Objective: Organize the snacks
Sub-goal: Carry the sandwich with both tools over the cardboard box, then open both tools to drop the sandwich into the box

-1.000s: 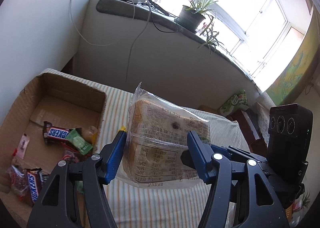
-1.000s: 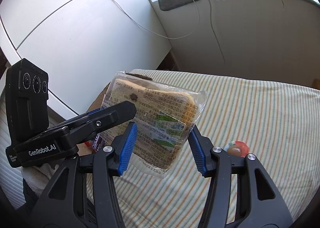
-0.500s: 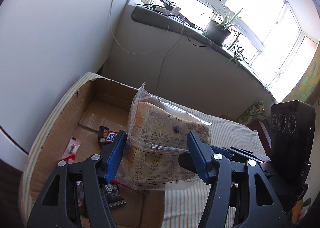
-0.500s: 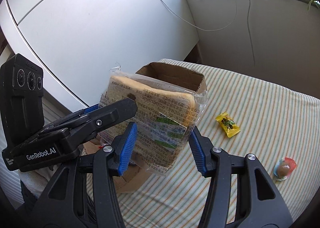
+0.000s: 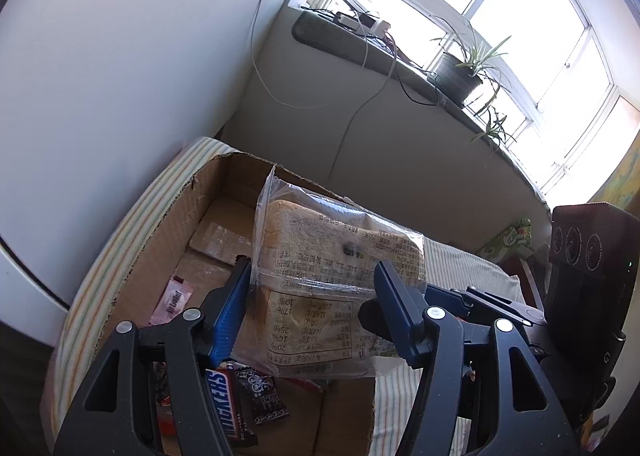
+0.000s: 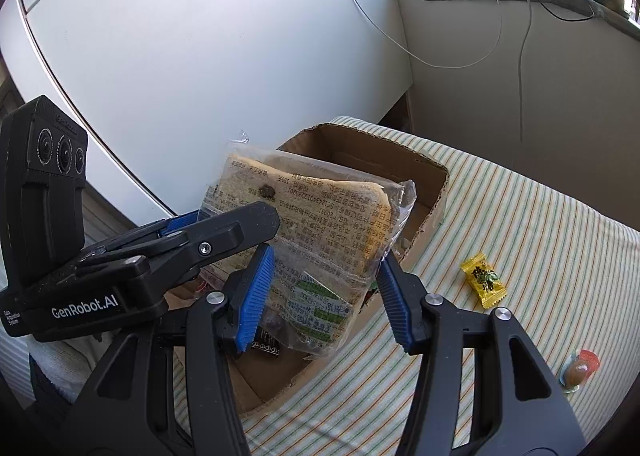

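Left wrist view: the left gripper [image 5: 314,310] clamps the bagged bread [image 5: 336,280], upright over the box [image 5: 168,232], sealed end up; a Snickers [image 5: 226,408] lies inside.

Right wrist view: the right gripper [image 6: 326,292] clamps the same bread [image 6: 316,224]; a yellow candy [image 6: 483,279] lies on the striped cloth [image 6: 540,240].

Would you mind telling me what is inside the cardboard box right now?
The box holds a Snickers bar, a dark wrapper and a pink sachet. The bread bag and the grippers hide the rest.
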Demonstrator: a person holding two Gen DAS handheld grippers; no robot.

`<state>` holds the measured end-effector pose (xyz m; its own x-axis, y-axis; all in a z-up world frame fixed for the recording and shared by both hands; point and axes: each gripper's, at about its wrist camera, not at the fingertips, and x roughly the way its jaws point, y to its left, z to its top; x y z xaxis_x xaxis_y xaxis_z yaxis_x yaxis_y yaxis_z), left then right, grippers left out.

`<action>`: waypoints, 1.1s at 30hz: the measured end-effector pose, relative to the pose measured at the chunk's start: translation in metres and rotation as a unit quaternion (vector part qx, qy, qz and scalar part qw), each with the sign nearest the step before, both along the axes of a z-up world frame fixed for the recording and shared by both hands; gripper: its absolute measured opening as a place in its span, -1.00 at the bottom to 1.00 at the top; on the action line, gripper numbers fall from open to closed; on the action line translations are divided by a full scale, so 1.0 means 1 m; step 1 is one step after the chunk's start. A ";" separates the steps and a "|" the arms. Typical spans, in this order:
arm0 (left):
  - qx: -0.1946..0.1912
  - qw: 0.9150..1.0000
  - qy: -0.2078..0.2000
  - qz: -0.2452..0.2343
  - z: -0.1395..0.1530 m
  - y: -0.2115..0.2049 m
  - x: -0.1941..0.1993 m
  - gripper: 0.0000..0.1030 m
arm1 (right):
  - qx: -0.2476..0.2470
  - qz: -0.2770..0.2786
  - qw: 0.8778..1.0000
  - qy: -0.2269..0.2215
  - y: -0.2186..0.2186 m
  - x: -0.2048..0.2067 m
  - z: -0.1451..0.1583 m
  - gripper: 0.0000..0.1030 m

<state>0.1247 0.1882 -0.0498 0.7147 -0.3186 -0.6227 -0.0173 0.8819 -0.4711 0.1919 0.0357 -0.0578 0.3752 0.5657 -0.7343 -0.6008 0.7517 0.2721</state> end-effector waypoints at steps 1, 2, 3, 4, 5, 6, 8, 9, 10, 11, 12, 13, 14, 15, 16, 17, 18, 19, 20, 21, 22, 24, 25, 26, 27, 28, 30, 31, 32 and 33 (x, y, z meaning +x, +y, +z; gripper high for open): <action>0.001 1.000 -0.002 0.001 0.001 0.001 -0.001 0.18 | -0.001 0.001 1.000 0.000 0.002 0.000 0.000 0.07; 0.003 1.000 -0.004 0.004 0.002 0.002 -0.002 0.18 | -0.004 0.003 1.000 -0.004 0.005 0.000 0.001 0.07; 0.003 1.000 -0.005 0.006 0.002 0.004 -0.002 0.18 | -0.007 0.005 1.000 -0.009 0.008 -0.001 0.002 0.07; 0.002 1.000 -0.004 0.008 0.001 0.006 -0.003 0.18 | -0.011 0.008 1.000 -0.014 0.012 -0.002 0.003 0.07; 0.001 1.000 -0.002 0.011 0.001 0.007 -0.003 0.18 | -0.015 0.011 1.000 -0.018 0.015 -0.002 0.003 0.07; 0.000 1.000 -0.001 0.013 0.000 0.009 -0.004 0.18 | -0.018 0.013 1.000 -0.019 0.016 -0.002 0.002 0.07; 0.001 1.000 0.001 0.017 -0.001 0.011 -0.004 0.18 | -0.021 0.017 0.999 -0.017 0.019 -0.001 0.001 0.07; 0.001 1.000 0.002 0.018 -0.002 0.011 -0.005 0.18 | -0.022 0.017 0.999 -0.017 0.020 0.000 0.000 0.07; 0.000 1.000 0.003 0.018 -0.002 0.012 -0.004 0.18 | -0.023 0.018 0.999 -0.016 0.021 0.000 -0.001 0.07; 0.000 1.000 0.005 0.019 -0.003 0.013 -0.005 0.18 | -0.023 0.019 0.999 -0.016 0.023 0.002 -0.002 0.07; 0.000 1.000 0.006 0.019 -0.003 0.013 -0.005 0.18 | -0.024 0.020 0.999 -0.015 0.024 0.002 -0.003 0.07; 0.001 1.000 0.007 0.020 -0.003 0.012 -0.004 0.18 | -0.025 0.020 0.999 -0.016 0.025 0.004 -0.003 0.07; 0.002 1.000 0.008 0.020 -0.003 0.012 -0.004 0.18 | -0.026 0.021 0.999 -0.016 0.025 0.004 -0.004 0.07; 0.003 1.000 0.009 0.021 -0.003 0.012 -0.004 0.18 | -0.028 0.022 0.999 -0.016 0.027 0.006 -0.006 0.07; 0.003 1.000 0.009 0.023 -0.003 0.012 -0.003 0.18 | -0.028 0.022 0.999 -0.015 0.027 0.007 -0.006 0.07; 0.003 1.000 0.010 0.024 -0.004 0.012 -0.003 0.18 | -0.028 0.022 0.999 -0.015 0.029 0.008 -0.007 0.07; 0.003 1.000 0.010 0.025 -0.004 0.012 -0.003 0.18 | -0.028 0.022 0.999 -0.016 0.029 0.008 -0.007 0.07; 0.004 1.000 0.011 0.026 -0.004 0.011 -0.002 0.18 | -0.029 0.022 0.999 -0.016 0.029 0.009 -0.007 0.07; 0.006 1.000 0.012 0.027 -0.004 0.010 -0.003 0.18 | -0.029 0.023 0.999 -0.017 0.028 0.009 -0.008 0.07; 0.010 1.000 0.012 0.028 -0.003 0.010 -0.003 0.18 | -0.032 0.022 0.999 -0.017 0.028 0.010 -0.008 0.07; 0.015 0.999 0.011 0.030 -0.003 0.009 -0.003 0.18 | -0.037 0.020 0.999 -0.021 0.028 0.010 -0.009 0.07; 0.025 0.999 0.009 0.035 -0.002 0.007 -0.004 0.18 | -0.046 0.015 0.998 -0.031 0.028 0.010 -0.010 0.07; 0.026 0.999 0.008 0.036 -0.001 0.007 -0.004 0.18 | -0.049 0.013 0.998 -0.032 0.027 0.011 -0.011 0.07; 0.029 0.999 0.007 0.039 -0.001 0.007 -0.004 0.18 | -0.047 0.011 0.998 -0.032 0.026 0.012 -0.011 0.07; 0.033 0.999 0.005 0.040 0.000 0.006 -0.005 0.18 | -0.045 0.011 0.998 -0.030 0.024 0.012 -0.011 0.10; 0.037 0.998 0.003 0.040 0.001 0.005 -0.006 0.18 | -0.043 0.010 0.999 -0.030 0.022 0.012 -0.011 0.16; 0.047 0.998 0.001 0.042 0.002 0.004 -0.006 0.18 | -0.044 0.008 0.998 -0.037 0.019 0.012 -0.010 0.25; 0.050 0.998 0.000 0.043 0.002 0.003 -0.006 0.18 | -0.045 0.006 0.998 -0.041 0.018 0.011 -0.010 0.29; 0.052 0.998 -0.001 0.043 0.003 0.003 -0.007 0.18 | -0.044 0.006 0.998 -0.042 0.015 0.011 -0.010 0.30; 0.053 0.998 -0.002 0.043 0.003 0.003 -0.007 0.18 | -0.044 0.005 0.998 -0.042 0.014 0.011 -0.010 0.30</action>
<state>0.1181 0.1911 -0.0463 0.7389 -0.1887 -0.6469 -0.0936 0.9219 -0.3759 0.2028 0.0495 -0.0676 0.4329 0.5042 -0.7473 -0.6263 0.7644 0.1529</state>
